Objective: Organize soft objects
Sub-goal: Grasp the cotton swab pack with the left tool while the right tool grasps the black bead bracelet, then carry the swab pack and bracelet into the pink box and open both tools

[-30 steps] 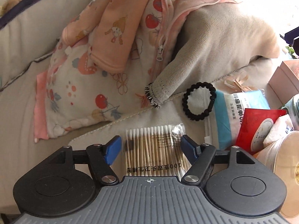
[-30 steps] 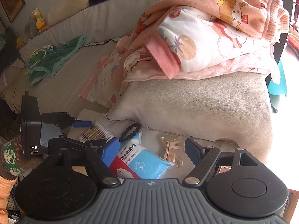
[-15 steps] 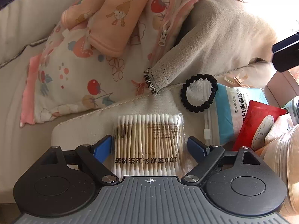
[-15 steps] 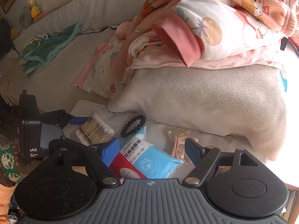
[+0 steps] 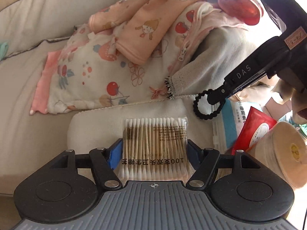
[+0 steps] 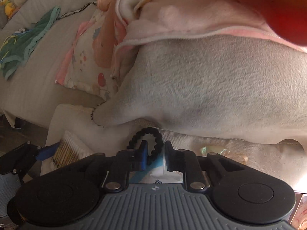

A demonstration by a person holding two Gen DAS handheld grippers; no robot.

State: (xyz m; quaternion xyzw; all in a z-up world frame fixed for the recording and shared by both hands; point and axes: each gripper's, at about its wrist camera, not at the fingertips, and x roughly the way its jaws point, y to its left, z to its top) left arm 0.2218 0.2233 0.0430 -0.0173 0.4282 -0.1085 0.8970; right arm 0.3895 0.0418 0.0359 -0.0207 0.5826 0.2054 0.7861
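Note:
A clear pack of cotton swabs (image 5: 154, 147) lies on a cream cloth (image 5: 96, 126); my left gripper (image 5: 154, 153) has its blue pads against both sides of the pack. A black braided hair tie (image 5: 206, 105) lies right of it, partly on a blue-white cotton pad pack (image 5: 236, 118). My right gripper (image 6: 155, 158) is lowered onto the hair tie (image 6: 147, 140), jaws narrowed with one side of the ring between them. The left gripper also shows in the right wrist view (image 6: 38, 151).
A grey fleece blanket (image 6: 211, 88) under pink printed children's clothes (image 5: 134, 44) fills the sofa behind. A red packet (image 5: 253, 126) and a beige round container (image 5: 285, 151) sit at right. A green cloth (image 6: 25, 42) lies far left on the sofa.
The left jaws have closed in onto the swab pack. The right gripper has moved forward and down onto the hair tie and narrowed its jaws around it.

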